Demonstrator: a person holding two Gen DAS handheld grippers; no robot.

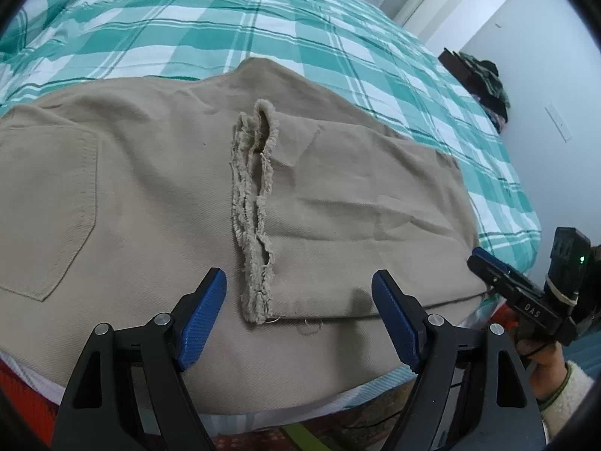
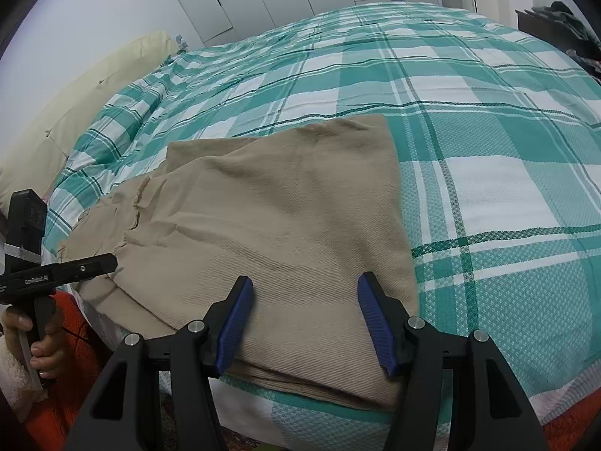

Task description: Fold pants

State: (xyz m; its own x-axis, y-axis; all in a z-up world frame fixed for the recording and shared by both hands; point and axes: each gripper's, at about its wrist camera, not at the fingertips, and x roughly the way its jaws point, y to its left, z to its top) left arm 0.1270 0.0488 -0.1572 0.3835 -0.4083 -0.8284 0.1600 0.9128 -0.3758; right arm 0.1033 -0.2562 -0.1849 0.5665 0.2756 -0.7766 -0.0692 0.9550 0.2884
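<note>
Khaki pants (image 1: 157, 195) lie folded on the near edge of the bed, over a teal plaid bedspread (image 1: 210, 26); frayed leg hems (image 1: 255, 203) rest across the seat, beside a back pocket (image 1: 49, 210). Left gripper (image 1: 300, 319) hovers above the hems, jaws wide, holding nothing. Right gripper (image 2: 306, 323) likewise spread wide over the folded end (no cloth between its pads). Cream pillow (image 2: 86, 90) far left.

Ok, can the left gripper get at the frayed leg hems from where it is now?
Probably yes. The left gripper is open, and the frayed hems lie straight ahead on top of the folded pants, their near end between the fingers. Nothing covers them; the right gripper is off to the side.
</note>
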